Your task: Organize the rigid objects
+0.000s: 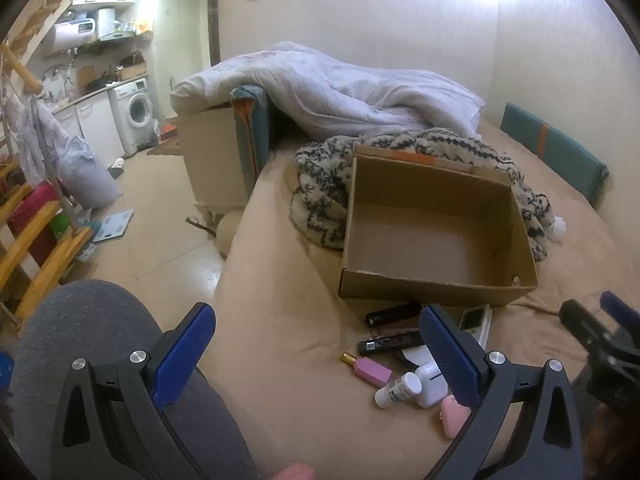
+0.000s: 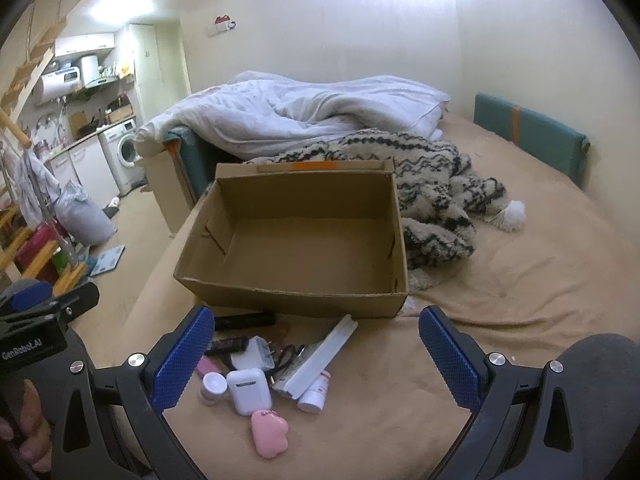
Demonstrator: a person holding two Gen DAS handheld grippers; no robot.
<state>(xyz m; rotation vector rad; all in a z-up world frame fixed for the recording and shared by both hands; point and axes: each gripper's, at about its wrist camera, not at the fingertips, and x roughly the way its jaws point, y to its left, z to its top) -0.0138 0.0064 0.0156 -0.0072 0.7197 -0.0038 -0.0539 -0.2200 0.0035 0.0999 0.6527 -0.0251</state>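
Observation:
An empty open cardboard box (image 2: 296,240) sits on the tan bed; it also shows in the left wrist view (image 1: 436,232). In front of it lies a pile of small items: a white earbud case (image 2: 249,391), a pink case (image 2: 269,433), a small white bottle (image 2: 212,387), a white tube (image 2: 316,394), a white remote (image 2: 324,354) and a black tube (image 2: 244,321). In the left wrist view I see the pink perfume bottle (image 1: 370,372) and the white bottle (image 1: 398,390). My right gripper (image 2: 316,356) is open and empty above the pile. My left gripper (image 1: 316,356) is open and empty, left of the pile.
A patterned knit blanket (image 2: 436,196) and a white duvet (image 2: 304,116) lie behind the box. A teal cushion (image 2: 528,136) leans on the right wall. The bed's left edge drops to the floor (image 1: 160,220). A wooden stair (image 1: 36,232) stands at far left.

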